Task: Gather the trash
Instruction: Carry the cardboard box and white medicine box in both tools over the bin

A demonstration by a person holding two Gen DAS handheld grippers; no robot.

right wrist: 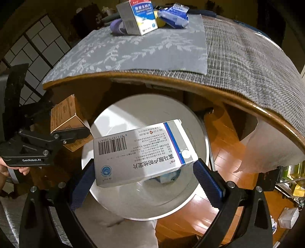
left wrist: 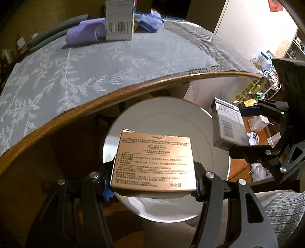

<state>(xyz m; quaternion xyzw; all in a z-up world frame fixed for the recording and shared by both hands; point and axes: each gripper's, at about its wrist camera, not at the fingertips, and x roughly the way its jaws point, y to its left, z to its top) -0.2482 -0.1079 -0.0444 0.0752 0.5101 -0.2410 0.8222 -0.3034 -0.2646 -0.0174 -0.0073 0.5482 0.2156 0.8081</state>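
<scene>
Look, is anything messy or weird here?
Mostly tidy. The blue wrapper at the table's far end is crumpled, and the white medicine box sits crooked in the right gripper, above the white bin.

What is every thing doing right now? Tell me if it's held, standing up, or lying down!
Left gripper: shut on the tan box.
Tan box: held over the white bin.
Right gripper: shut on the white medicine box.
White medicine box: held over the bin.
White bin: open-topped, something already inside.
Upright box: standing on the table.
Blue packet: lying crumpled.
</scene>
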